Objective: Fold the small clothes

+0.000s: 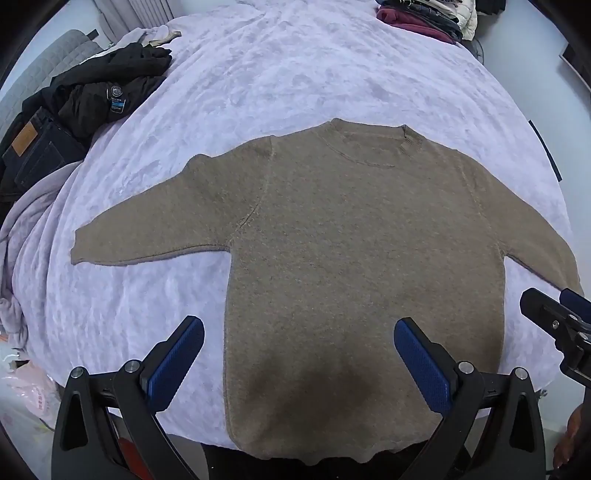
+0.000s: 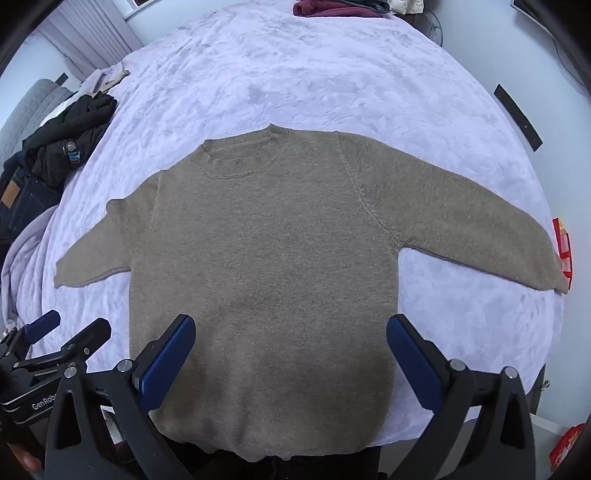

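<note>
Left wrist view is showing the left hand-held gripper (image 1: pixel 299 341) hanging over the near part of a sweater (image 1: pixel 354 266). Its two blue fingers (image 1: pixel 177 363) are standing wide apart, and they are holding nothing. They are not touching the sweater, as far as the picture is showing. The right hand-held gripper (image 2: pixel 291 338) is doing the same in its own view: its blue fingers (image 2: pixel 168 360) are spread wide, empty, over the near hem. In the right wrist view the left hand-held gripper is peeking in at the near left corner.

The sweater is lying flat on a bed (image 1: pixel 288 70), in the middle of it. Its neck hole is pointing to the far side and its hem is pointing to the near edge of the bed. So its long way is running near to far. Its two sleeves are sticking out to the left and the right, sloping a bit toward the near side. The right sleeve is reaching the right edge of the bed.

The sweater is brown and knitted, with a soft fuzzy look and a round ribbed collar. The bed cover is pale purple, fluffy and crinkly. A heap of dark clothes (image 1: pixel 92 99) is sitting at the far left, and a stack of folded clothes (image 1: pixel 424 18) is at the far end.
</note>
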Demonstrator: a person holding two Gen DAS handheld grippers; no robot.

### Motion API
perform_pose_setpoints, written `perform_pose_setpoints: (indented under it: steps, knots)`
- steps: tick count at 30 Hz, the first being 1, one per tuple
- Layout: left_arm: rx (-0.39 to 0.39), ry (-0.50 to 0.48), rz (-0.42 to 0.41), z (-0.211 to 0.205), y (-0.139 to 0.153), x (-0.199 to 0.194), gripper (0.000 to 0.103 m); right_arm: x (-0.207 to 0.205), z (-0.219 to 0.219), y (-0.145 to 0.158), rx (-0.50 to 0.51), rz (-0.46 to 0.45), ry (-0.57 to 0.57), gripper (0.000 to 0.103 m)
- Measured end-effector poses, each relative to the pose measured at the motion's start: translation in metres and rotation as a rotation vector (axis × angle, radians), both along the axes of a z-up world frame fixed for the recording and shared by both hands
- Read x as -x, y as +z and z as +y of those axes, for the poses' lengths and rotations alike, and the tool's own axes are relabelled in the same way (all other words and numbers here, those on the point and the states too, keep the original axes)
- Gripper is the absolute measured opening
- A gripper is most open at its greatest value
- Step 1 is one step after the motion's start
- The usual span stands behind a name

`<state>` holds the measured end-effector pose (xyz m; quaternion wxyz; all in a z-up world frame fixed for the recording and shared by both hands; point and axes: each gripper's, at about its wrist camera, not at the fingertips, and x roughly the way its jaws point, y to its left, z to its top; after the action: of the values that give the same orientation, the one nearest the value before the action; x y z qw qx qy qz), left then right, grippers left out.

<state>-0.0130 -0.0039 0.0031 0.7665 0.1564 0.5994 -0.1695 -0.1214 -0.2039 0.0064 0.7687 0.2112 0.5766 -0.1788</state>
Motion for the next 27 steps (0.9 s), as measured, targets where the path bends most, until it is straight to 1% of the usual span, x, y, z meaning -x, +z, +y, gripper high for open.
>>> perform_pose_setpoints:
  steps: [27]
  knots:
    - [0.006,-0.003,0.001,0.0039,0.0022,-0.0011,0.103,-0.0018,0.0001,0.0019,0.008,0.009,0.006,0.103]
